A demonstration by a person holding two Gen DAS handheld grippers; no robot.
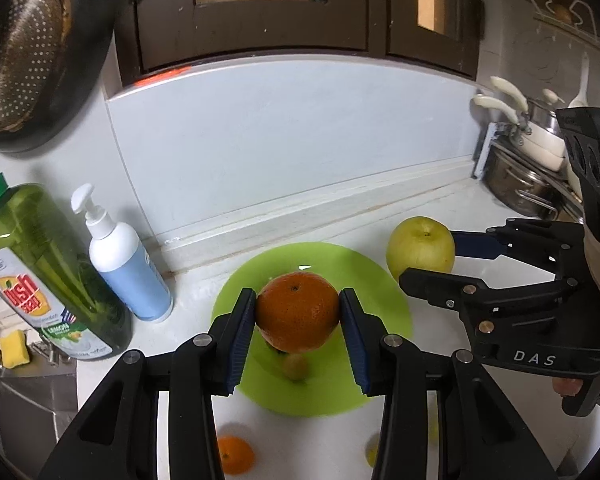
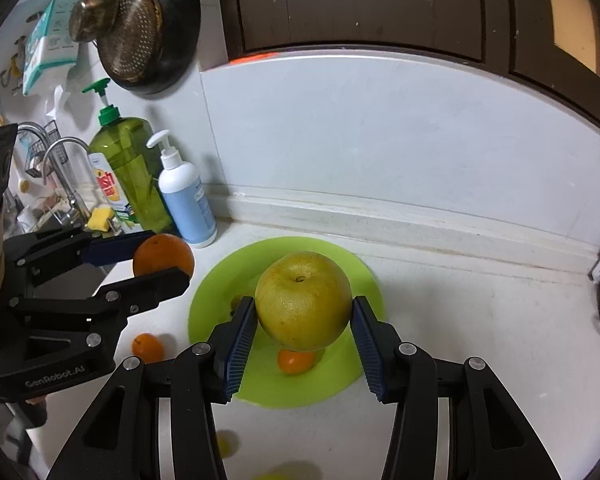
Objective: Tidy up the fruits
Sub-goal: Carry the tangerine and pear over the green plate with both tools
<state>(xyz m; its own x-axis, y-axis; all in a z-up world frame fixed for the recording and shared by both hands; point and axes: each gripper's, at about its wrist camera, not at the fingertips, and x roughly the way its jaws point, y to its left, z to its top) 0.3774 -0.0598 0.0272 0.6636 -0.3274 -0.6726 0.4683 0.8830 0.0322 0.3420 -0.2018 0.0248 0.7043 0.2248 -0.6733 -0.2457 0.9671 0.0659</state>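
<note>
My left gripper [image 1: 298, 300] is shut on a large orange [image 1: 298, 320], which hangs above a lime-green plate [image 1: 392, 308]. To its right, my right gripper [image 1: 432, 260] is shut on a yellow-green apple-like fruit [image 1: 416, 244]. In the right wrist view that fruit [image 2: 304, 300] sits between the blue pads [image 2: 240, 336] of the right gripper [image 2: 303, 304], over the plate [image 2: 220, 288]. A small orange [image 2: 296, 360] lies on the plate under it. The left gripper [image 2: 164, 258] with its orange [image 2: 160, 252] is at the plate's left edge. Another small orange [image 2: 147, 347] lies on the counter.
A green dish-soap bottle [image 1: 40, 264] and a white pump bottle [image 1: 124, 256] stand at the left, with a sponge [image 1: 15, 347] and the sink beyond. Pots [image 1: 520, 184] are stacked at the right. Small yellow fruits [image 1: 372, 454] lie on the near counter.
</note>
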